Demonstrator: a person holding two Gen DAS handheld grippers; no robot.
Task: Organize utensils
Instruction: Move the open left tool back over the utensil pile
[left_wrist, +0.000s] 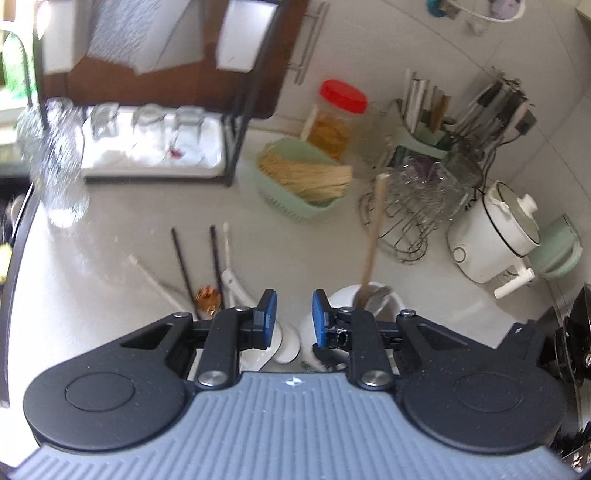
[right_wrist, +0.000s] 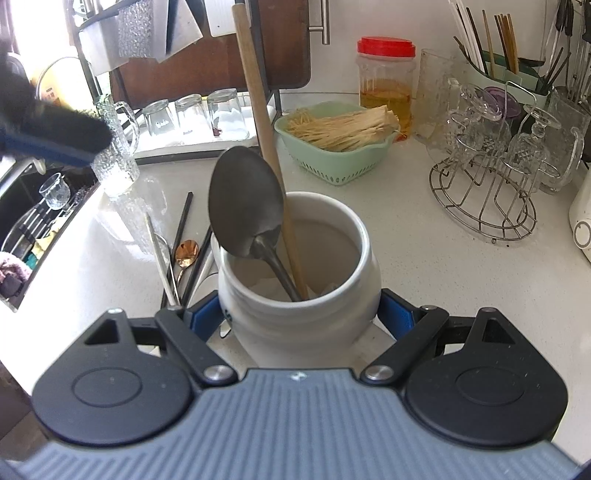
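My right gripper (right_wrist: 301, 317) is shut on a white ceramic crock (right_wrist: 299, 258), one blue pad on each side of its belly. Inside the crock a large metal spoon (right_wrist: 243, 199) stands bowl up, beside a long wooden handle (right_wrist: 258, 92). My left gripper (left_wrist: 294, 306) hangs open just left of the crock (left_wrist: 384, 299), with nothing between its pads. On the counter left of the crock lie black chopsticks (left_wrist: 181, 258), a copper spoon (left_wrist: 208, 297), white ceramic spoons (left_wrist: 231, 280) and a white chopstick (left_wrist: 147, 275). These loose utensils also show in the right wrist view, among them the copper spoon (right_wrist: 186, 251).
A green basket of pale sticks (right_wrist: 332, 147) and a red-lidded jar (right_wrist: 386, 85) stand behind the crock. At the right are a wire rack of glasses (right_wrist: 487, 184) and a white cooker (left_wrist: 495, 236). A tray of upturned glasses (right_wrist: 192, 114), a textured glass mug (right_wrist: 114, 155) and the sink (right_wrist: 37, 229) are at the left.
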